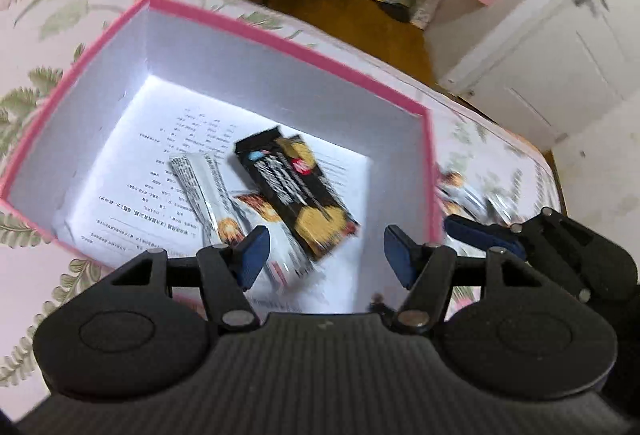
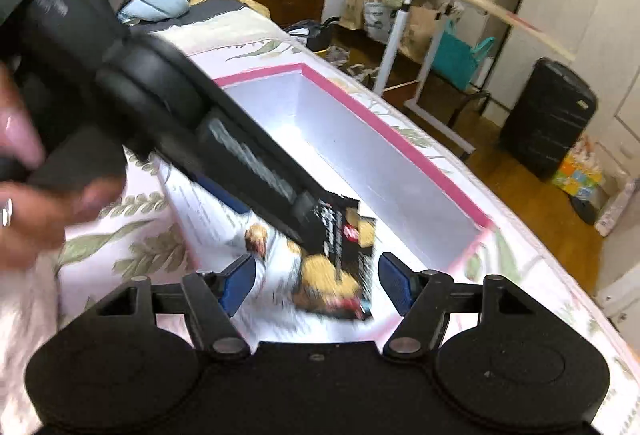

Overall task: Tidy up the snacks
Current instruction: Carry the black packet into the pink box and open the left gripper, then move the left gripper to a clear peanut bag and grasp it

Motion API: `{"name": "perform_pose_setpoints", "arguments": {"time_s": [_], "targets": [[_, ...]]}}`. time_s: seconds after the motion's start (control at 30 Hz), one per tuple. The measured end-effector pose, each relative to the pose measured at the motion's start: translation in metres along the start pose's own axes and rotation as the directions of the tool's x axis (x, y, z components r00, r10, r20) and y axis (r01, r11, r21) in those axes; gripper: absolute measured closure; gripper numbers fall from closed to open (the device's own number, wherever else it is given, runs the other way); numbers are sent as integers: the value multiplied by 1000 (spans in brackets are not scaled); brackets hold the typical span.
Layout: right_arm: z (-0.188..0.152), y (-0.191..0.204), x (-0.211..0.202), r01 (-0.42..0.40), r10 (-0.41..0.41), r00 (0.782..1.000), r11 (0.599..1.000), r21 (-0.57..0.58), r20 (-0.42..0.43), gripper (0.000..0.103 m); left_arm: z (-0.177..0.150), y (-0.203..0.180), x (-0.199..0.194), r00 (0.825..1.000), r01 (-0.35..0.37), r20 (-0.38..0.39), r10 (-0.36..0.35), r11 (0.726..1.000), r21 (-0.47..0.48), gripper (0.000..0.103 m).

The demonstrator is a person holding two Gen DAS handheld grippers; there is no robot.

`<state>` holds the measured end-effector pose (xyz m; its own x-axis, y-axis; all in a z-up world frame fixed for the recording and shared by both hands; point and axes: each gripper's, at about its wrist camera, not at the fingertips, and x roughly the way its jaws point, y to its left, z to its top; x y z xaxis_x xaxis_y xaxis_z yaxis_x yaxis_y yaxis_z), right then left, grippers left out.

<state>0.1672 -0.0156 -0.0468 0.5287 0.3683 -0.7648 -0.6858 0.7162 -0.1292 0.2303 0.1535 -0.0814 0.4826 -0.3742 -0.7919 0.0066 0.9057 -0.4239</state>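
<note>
A pink-rimmed white box (image 1: 280,31) sits on the floral bedspread. Inside it lie a black cookie packet (image 1: 296,191) and a white snack packet (image 1: 208,191) on a printed sheet. My left gripper (image 1: 326,255) is open and empty just above the box's near side. My right gripper (image 2: 316,281) is open and empty over the box (image 2: 404,139), with the black packet (image 2: 344,259) lying between and beyond its fingers. The left gripper's body (image 2: 160,107) crosses the right wrist view. More snack packets (image 1: 476,195) lie outside the box to the right.
The floral bedspread (image 1: 60,7) surrounds the box. Beyond the bed's edge are a wooden floor, a black suitcase (image 2: 548,119), a white-framed stand (image 2: 404,67) and white cupboards (image 1: 540,47). A hand (image 2: 32,211) holds the left gripper.
</note>
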Motion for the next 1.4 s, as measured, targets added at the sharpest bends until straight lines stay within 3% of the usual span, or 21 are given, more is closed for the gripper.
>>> {"name": "perform_pose_setpoints", "arguments": {"time_s": [0.2, 0.47, 0.63, 0.77, 1.07, 1.27, 1.4], "targets": [[-24, -22, -68, -35, 43, 998, 982, 183, -42, 28, -19, -39, -53, 1000, 14, -1, -14, 988, 153, 41], [-64, -57, -148, -76, 75, 997, 937, 340, 14, 27, -45, -105, -92, 997, 77, -24, -73, 950, 302, 41], [-107, -82, -177, -3, -6, 1000, 922, 388, 22, 26, -61, -147, -87, 989, 149, -71, -132, 918, 367, 41], [-152, -103, -194, 49, -77, 996, 893, 448, 45, 25, -80, -176, -61, 983, 179, -98, -152, 905, 386, 42], [-262, -168, -177, 184, -264, 964, 737, 650, 26, 24, -108, -224, 32, 956, 271, -194, -219, 914, 303, 45], [-323, -209, -156, 220, -286, 957, 613, 758, -46, 24, -119, -261, 74, 940, 317, -226, -257, 901, 296, 45], [-353, -230, -144, 204, -280, 958, 508, 837, -64, 24, -123, -283, 99, 939, 321, -222, -262, 899, 299, 45]]}}
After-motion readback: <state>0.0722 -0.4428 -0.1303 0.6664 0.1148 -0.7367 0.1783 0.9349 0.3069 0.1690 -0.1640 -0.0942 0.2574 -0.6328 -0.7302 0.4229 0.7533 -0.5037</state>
